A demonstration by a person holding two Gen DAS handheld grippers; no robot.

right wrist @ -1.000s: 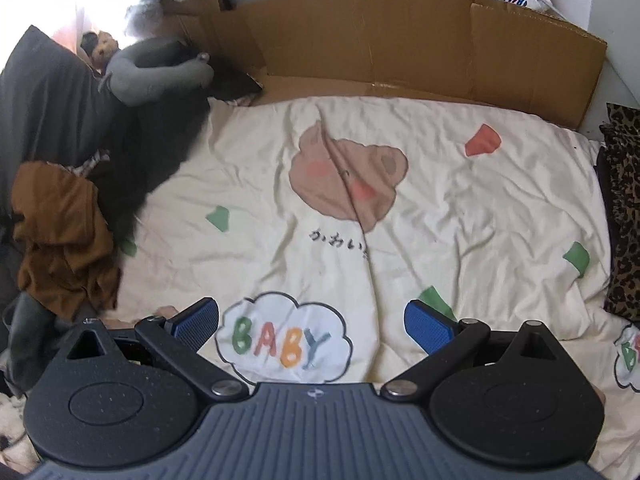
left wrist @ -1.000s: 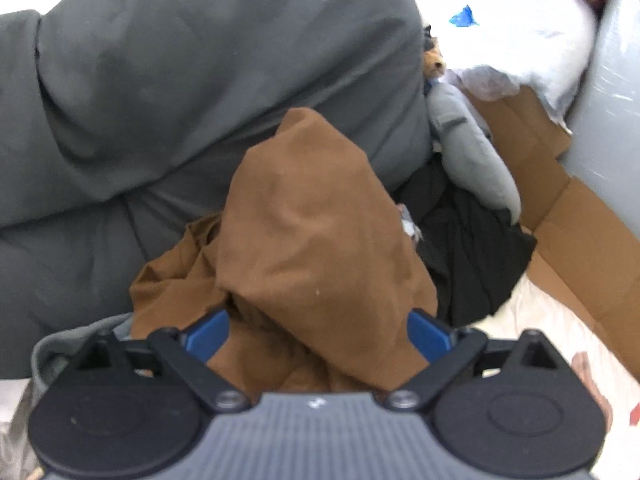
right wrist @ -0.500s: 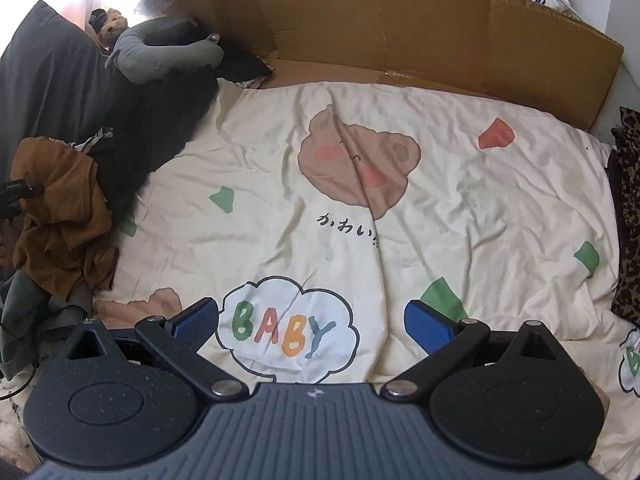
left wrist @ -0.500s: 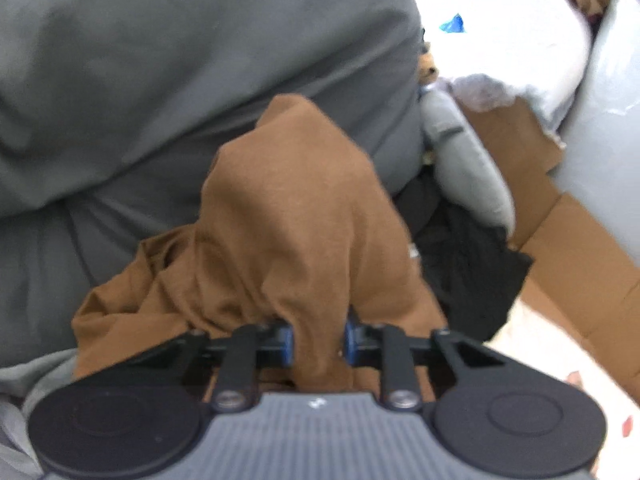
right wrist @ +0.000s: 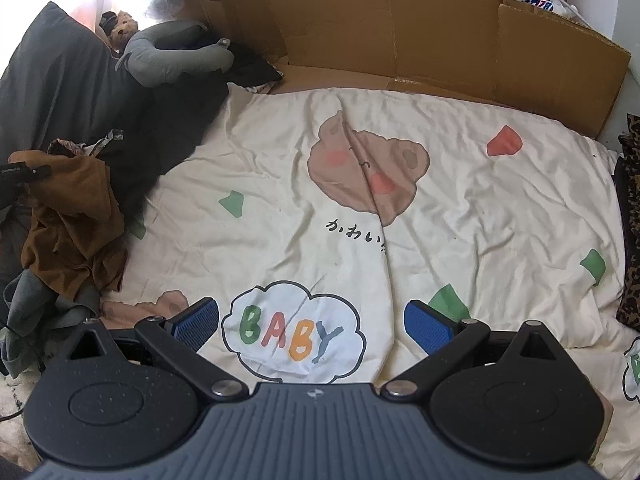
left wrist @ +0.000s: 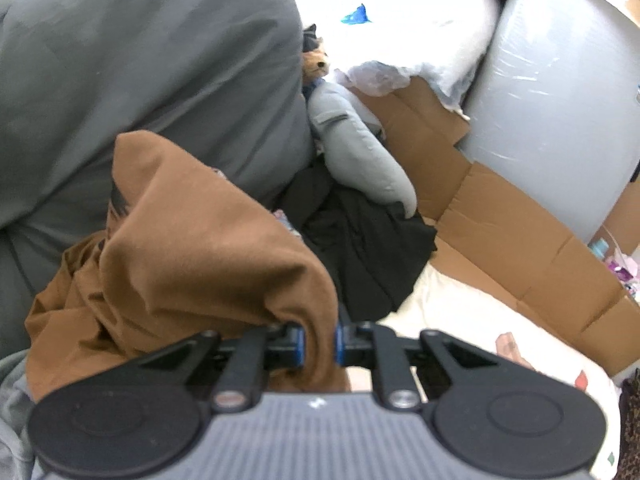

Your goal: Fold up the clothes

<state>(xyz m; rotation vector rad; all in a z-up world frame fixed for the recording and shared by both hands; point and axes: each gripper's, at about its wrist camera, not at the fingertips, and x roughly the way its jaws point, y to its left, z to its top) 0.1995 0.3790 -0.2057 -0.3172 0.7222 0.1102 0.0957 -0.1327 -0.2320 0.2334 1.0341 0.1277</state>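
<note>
Our left tongs [left wrist: 319, 340] have just closed and now pinch a fold of the brown garment [left wrist: 192, 264], which lies heaped at the bed's left edge against a grey pillow [left wrist: 140, 68]. Our right tongs [right wrist: 312, 320] hang wide open and empty above the sheet [right wrist: 460, 240].

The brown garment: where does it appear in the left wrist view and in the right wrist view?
Left wrist view: brown garment, lower left to centre, pinched in the left tongs.
Right wrist view: at the left edge, beside the cream sheet.
Shared landmark: the grey neck pillow.
</note>
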